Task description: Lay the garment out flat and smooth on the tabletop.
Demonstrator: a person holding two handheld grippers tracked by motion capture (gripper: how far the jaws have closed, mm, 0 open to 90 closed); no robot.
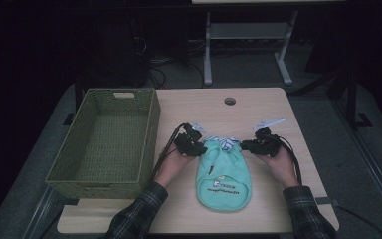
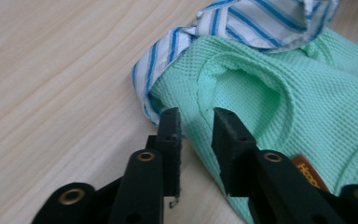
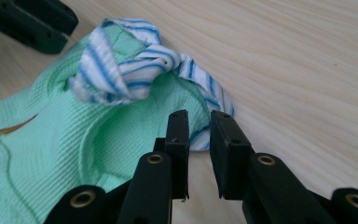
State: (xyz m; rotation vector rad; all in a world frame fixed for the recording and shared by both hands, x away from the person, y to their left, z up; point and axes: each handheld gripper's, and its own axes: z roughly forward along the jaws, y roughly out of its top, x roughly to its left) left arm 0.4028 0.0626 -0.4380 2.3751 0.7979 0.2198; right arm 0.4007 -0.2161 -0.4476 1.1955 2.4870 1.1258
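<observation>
Sleeves: two plaid sleeves come in from the near edge of the table, one to each side of the garment.
Garment: a small mint-green waffle-knit shirt with a blue-and-white striped collar lies flat near the table's middle, collar end pointing away from the person, a small printed logo on its near half.
Left gripper: the left gripper sits at the shirt's left shoulder, jaws slightly spread with the green edge just in the gap, pads not pressing it.
Right gripper: the right gripper sits at the right shoulder, jaws likewise a little apart around the striped collar edge, no pinch.
Likely reason: one gripper at each shoulder suits laying the shirt square, or lifting it evenly.
Basket: a green woven basket stands empty, just left of the left hand.
Obstacles: bare wood lies between shirt and basket; only the basket's near wall would need clearing.
Beyond: a cable hole at the far edge, then a dark floor with table legs.
</observation>
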